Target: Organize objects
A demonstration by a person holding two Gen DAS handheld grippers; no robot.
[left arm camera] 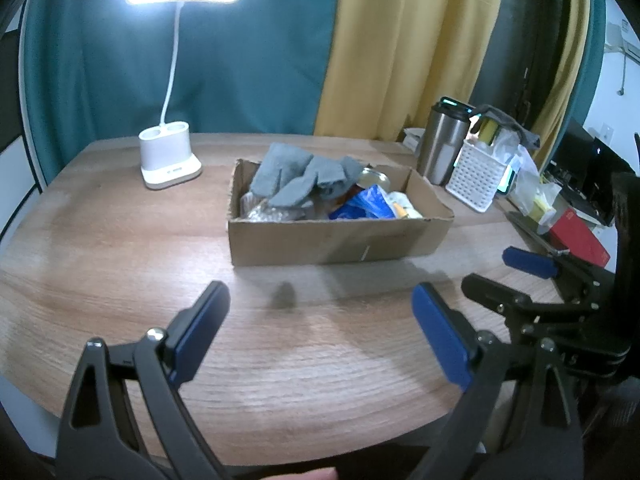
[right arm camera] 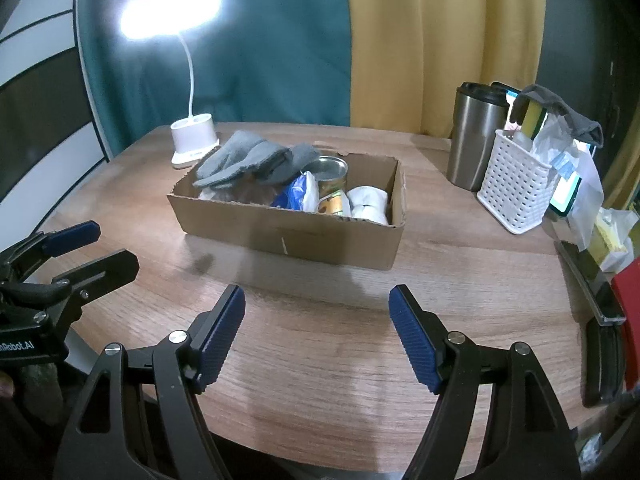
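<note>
a: nearest first — what have the two got hold of?

b: nothing. the left hand-held gripper (left arm camera: 320, 300) is spread wide over bare wood, and the right hand-held gripper (right arm camera: 318, 302) is just as wide and empty, both low over the near part of the surface (right arm camera: 320, 380).

a: and the things to be sorted?

b: past the fingers, in the cardboard box (right arm camera: 288, 236): grey cloth (right arm camera: 244, 160) heaped on the left, a blue packet (right arm camera: 298, 192), a tin can (right arm camera: 330, 178), something white (right arm camera: 368, 202) at the right end. that fits a box just filled or one about to be emptied — i can't tell which.

a: so how to go well?

b: i'd come in from above, one item at a time, keeping the box from sliding.

a: anything unclear?

b: whatever is under the cloth is hidden. further back, the white basket (right arm camera: 514, 188) by the steel tumbler (right arm camera: 474, 136) holds bags and a sponge i can't sort out, and the lamp (right arm camera: 194, 142) glare washes out its head.
</note>
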